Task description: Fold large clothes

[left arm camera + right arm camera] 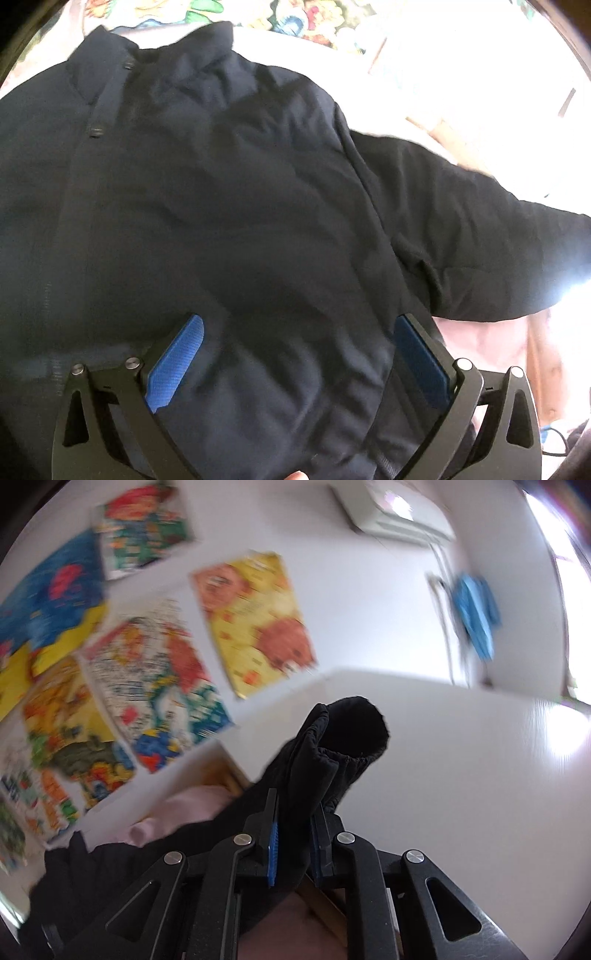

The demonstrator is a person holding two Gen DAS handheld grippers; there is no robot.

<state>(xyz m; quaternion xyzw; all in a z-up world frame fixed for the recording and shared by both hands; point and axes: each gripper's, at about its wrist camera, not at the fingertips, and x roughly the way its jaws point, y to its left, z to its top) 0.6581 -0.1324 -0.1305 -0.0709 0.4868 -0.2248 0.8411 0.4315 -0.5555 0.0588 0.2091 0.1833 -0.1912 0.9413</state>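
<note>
**Sleeve lifted, jacket not yet folded**

Left wrist view: the dark jacket (207, 206) filled most of the frame, lying spread with its collar (162, 48) at the upper left and its snap placket running down from there. One sleeve (472, 229) reached out to the right edge, not yet brought in over the body. A pale pink sheet (491, 339) showed beneath it at the lower right. The left gripper (299, 354) sat at the bottom of the frame with its blue pads (177, 362) spread wide, the jaws released — cloth lay below the gap, but nothing was pinched between them.

Right wrist view: the right gripper (293, 845) at the lower centre was clenched on a dark sleeve cuff (343, 738), whose gathered, open end stood up above the pads against the white wall (424, 775). More of the jacket trailed off to the lower left, beside a fold of the pink sheet. Colourful posters (147, 664) filled the upper left, badly blurred.

By my reading, the folding had barely begun: the garment lay laid out flat and one cuff was in hand — but no fold showed yet. Both sleeves, and the body's folds, were left to do.
</note>
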